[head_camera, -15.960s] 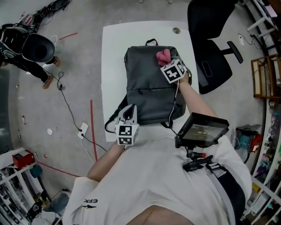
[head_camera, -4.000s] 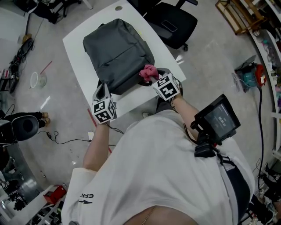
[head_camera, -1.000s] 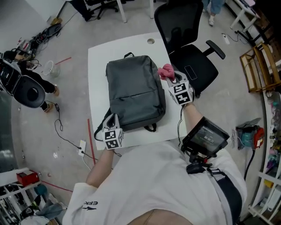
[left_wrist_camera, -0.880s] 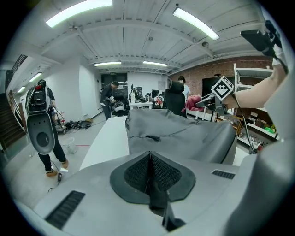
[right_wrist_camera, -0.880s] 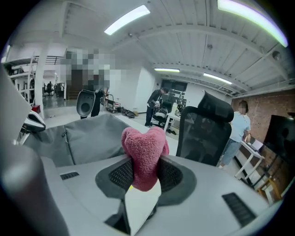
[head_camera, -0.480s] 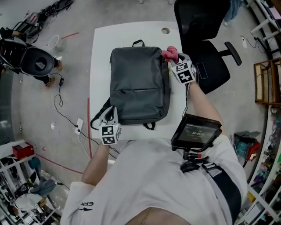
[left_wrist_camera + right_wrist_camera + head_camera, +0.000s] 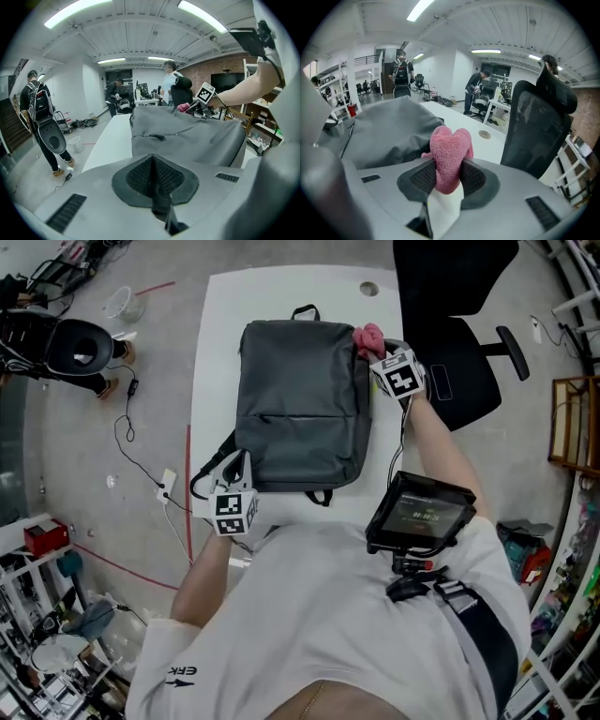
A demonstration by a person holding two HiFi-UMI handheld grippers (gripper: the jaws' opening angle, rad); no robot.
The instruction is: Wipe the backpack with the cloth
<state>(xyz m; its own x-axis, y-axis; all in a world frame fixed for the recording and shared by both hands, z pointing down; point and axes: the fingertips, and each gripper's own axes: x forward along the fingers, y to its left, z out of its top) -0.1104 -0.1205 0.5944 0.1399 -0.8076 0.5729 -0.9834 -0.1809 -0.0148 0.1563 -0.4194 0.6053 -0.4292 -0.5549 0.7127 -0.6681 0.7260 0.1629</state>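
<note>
Head view: right tool (image 7: 379,349) partly covers pink cloth (image 7: 367,333).

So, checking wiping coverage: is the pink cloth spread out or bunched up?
Bunched up: the pink cloth is a folded wad clamped in the right gripper, beside the backpack.

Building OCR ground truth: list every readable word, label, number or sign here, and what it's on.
"ERK": on the person's white sleeve, with a small arrow mark.
Chest-mounted monitor: pale characters on the screen, too small to read.
Marker cubes: square codes only, no words.
Backpack, pink cloth: no print visible.
</note>
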